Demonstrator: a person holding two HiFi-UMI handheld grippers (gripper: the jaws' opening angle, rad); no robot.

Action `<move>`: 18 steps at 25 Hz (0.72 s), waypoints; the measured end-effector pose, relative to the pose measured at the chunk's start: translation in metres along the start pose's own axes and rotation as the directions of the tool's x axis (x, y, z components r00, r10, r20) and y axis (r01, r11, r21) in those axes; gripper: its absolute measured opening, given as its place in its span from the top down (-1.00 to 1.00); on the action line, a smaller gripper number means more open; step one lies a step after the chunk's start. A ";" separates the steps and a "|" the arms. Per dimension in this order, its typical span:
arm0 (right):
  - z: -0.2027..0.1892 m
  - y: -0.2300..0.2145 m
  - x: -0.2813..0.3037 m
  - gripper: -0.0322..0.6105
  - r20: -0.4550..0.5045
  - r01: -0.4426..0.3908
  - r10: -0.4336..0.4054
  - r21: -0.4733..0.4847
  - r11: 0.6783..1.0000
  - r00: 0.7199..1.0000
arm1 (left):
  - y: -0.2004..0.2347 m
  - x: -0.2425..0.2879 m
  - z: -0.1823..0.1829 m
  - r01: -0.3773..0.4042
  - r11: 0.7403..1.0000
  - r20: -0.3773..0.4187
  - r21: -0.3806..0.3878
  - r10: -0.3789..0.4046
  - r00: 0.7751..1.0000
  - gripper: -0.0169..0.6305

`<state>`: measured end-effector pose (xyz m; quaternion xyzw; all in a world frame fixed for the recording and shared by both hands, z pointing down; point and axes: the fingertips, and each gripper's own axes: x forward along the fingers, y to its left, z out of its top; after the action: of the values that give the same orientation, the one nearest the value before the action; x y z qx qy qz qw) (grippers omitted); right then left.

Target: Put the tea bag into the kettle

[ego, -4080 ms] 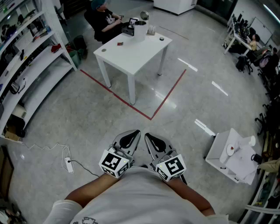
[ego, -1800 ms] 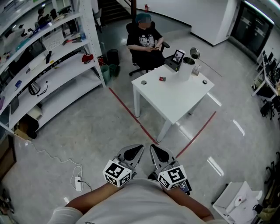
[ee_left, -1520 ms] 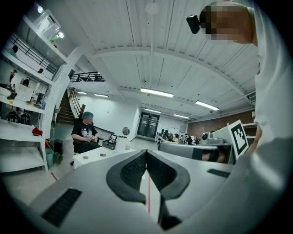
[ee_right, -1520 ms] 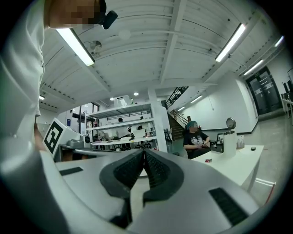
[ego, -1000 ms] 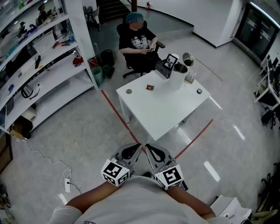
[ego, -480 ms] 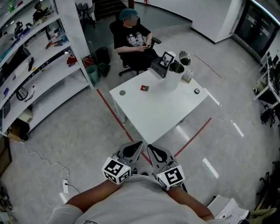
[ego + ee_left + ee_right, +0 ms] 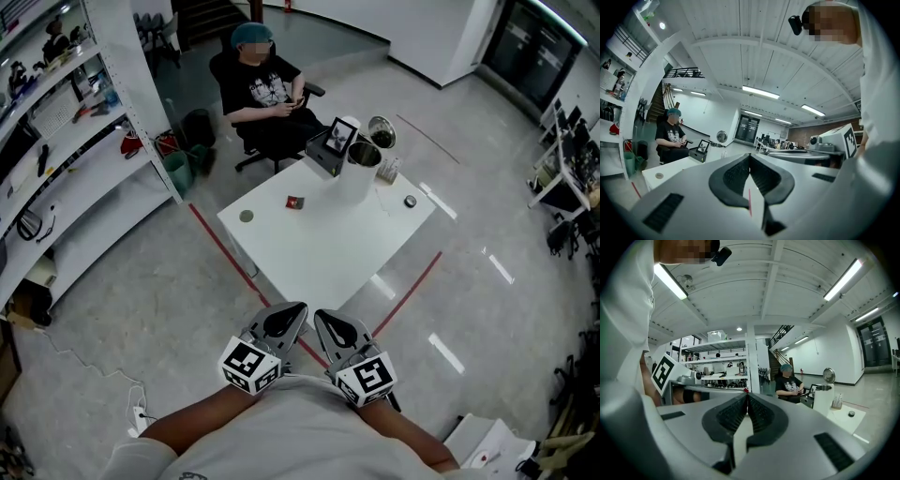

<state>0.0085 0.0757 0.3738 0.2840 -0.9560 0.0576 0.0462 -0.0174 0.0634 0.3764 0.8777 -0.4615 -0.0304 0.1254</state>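
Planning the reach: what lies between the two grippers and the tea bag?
In the head view, only floor with a red tape line, then bare table top, separates the left gripper and right gripper from the tea bag.

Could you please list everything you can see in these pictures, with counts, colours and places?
table: one, white, middle of the floor ahead
floor tape: red lines around the table
kettle: one, white, lid open, far side of the table
tea bag: one, small and red, on the table left of the kettle
disc: one, grey, table's left corner
small round thing: one, dark, table's right edge
screen device: one, black, beside the kettle
seated person: one, dark shirt, behind the table
shelving: white, along the left
bin: one, green, by the shelving
left gripper: grey, jaws together, empty, bottom centre
right gripper: grey, jaws together, empty, beside it
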 end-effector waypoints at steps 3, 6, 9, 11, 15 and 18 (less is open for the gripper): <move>0.002 -0.010 0.022 0.87 -0.010 0.021 -0.020 0.020 1.000 1.000 | 0.020 0.008 0.009 0.020 1.000 -0.002 0.011 -0.020 1.000 0.91; 0.008 -0.015 0.044 0.87 -0.010 0.047 -0.047 0.025 0.999 0.999 | 0.043 0.011 0.019 0.036 0.999 -0.006 0.019 -0.035 0.999 0.91; 0.013 -0.016 0.069 0.87 -0.005 0.062 -0.062 0.022 0.998 0.998 | 0.067 0.011 0.028 0.050 0.998 -0.007 0.025 -0.050 0.999 0.91; 0.017 -0.013 0.084 0.87 -0.005 0.069 -0.069 0.018 0.997 0.998 | 0.082 0.011 0.034 0.056 0.998 -0.004 0.028 -0.056 0.998 0.91; 0.018 -0.012 0.105 0.87 -0.007 0.086 -0.086 0.019 0.996 0.996 | 0.109 0.010 0.041 0.051 0.998 0.010 0.025 -0.052 0.999 0.91; 0.017 -0.014 0.116 0.87 -0.014 0.093 -0.093 0.030 0.995 0.996 | 0.122 0.010 0.044 0.041 0.999 0.020 0.015 -0.041 0.999 0.91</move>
<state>-0.0817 -0.0006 0.3723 0.3286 -0.9404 0.0719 0.0505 -0.1173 -0.0195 0.3652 0.8874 -0.4451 -0.0387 0.1135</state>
